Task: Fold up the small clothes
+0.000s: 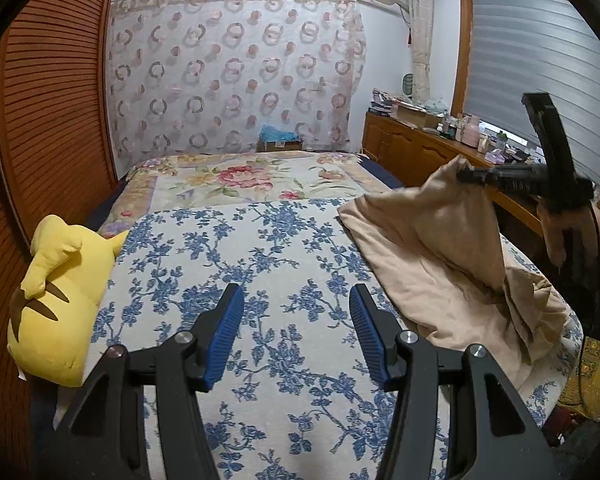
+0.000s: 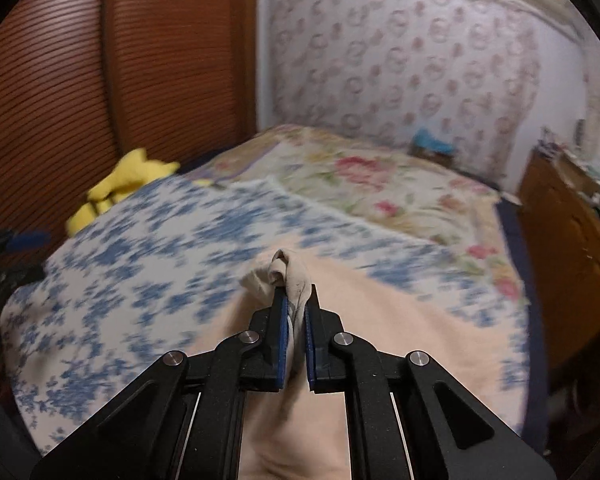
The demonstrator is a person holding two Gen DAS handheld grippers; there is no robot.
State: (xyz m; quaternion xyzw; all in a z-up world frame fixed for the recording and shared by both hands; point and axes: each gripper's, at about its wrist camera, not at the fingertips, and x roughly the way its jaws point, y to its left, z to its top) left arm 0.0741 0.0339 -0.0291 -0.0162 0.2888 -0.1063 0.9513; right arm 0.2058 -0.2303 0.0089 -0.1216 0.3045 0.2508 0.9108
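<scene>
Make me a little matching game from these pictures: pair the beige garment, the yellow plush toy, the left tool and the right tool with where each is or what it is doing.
Things:
1. beige garment
2. yellow plush toy
3. left gripper
4. right gripper

States:
A. jaws apart, nothing between them, over the blue-flowered bedspread
B. lies at the bed's left edge by the slatted wooden door
C. jaws pinched on a bunched cloth corner
D. one corner lifted, the rest lying on the bed

Pairs: 1-D, 2-B, 3-A, 4-C
</scene>
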